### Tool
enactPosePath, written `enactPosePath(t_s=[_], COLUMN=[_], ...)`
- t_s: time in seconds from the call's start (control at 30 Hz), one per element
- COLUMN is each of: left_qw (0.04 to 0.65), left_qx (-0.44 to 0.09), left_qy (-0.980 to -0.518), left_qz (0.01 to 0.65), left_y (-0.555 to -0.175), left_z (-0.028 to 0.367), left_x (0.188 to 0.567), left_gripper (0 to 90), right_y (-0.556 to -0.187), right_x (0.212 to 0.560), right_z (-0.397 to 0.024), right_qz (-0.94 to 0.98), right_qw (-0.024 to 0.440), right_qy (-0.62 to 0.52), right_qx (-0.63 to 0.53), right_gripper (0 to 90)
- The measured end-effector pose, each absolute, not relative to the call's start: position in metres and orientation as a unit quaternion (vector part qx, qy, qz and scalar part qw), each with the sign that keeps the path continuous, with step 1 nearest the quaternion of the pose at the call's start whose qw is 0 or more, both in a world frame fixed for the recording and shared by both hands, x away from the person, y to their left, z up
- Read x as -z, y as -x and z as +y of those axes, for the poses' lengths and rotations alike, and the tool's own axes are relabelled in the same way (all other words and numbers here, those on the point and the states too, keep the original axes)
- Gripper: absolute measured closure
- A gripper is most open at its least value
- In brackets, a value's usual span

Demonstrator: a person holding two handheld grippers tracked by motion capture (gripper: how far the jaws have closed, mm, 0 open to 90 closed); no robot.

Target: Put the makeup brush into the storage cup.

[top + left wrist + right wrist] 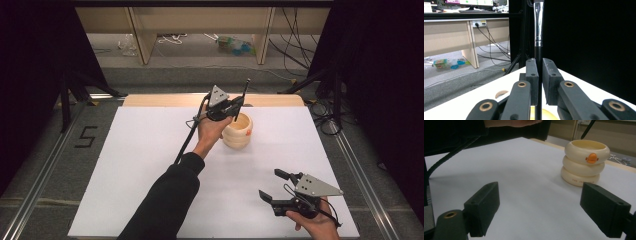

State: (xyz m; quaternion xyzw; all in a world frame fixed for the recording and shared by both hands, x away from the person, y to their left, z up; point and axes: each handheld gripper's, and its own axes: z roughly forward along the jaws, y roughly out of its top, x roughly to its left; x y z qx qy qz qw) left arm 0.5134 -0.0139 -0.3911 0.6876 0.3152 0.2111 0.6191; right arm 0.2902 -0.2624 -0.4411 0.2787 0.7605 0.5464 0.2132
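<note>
At the lower right of the high view the right tongs (274, 189) lie low over the white table (135, 170), jaws spread wide with nothing between them, close to the near edge. In the right gripper view the same two black jaws stand far apart at the bottom corners, with bare white surface running between them up to the pot. A wide stretch of table lies open to the left and in the middle of the high view; the person's dark sleeve (167, 200) crosses it from the bottom centre toward the upper middle.

One cream pot (238, 131) stands just above the middle of the high view, near the table's far edge, shaped like three stacked rings with an orange knob (591, 158) on its side. What is inside it cannot be seen from either view.

Above the pot, the left tongs (236, 106) are pressed together on one slim black brush handle (246, 90), held about upright over the pot's rim. In the left gripper view the handle (538, 75) runs up between the jaws to a shiny metal ferrule (538, 25); the top of the brush is cut off at the upper edge, and its lower end is hidden behind the jaws.

Beyond the table's far wooden edge (165, 100) lie grey floor, cables and desk legs.
</note>
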Motion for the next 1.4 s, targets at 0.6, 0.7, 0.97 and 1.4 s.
enactPosePath(t_s=[0.6, 0.7, 0.97, 1.4], left_qw=[0.617, 0.618, 0.614, 0.609], left_qx=[-0.206, -0.205, -0.203, -0.203], left_qy=[-0.691, -0.689, -0.691, -0.694], left_qz=[0.315, 0.319, 0.323, 0.325], left_y=[-0.515, -0.516, -0.518, -0.519], left_z=[-0.020, -0.021, -0.021, -0.024], left_x=[0.400, 0.400, 0.405, 0.410], left_gripper=[83.6, 83.6, 83.5, 83.5], right_y=[-0.290, -0.290, -0.290, -0.290], right_x=[0.441, 0.441, 0.441, 0.441], right_z=[-0.262, -0.262, -0.262, -0.262], right_qz=[0.761, 0.761, 0.761, 0.761], right_qw=[0.210, 0.210, 0.210, 0.210], right_qy=[-0.279, -0.278, -0.278, -0.278], right_qx=[-0.546, -0.547, -0.547, -0.548], right_gripper=[17.2, 17.2, 17.2, 17.2])
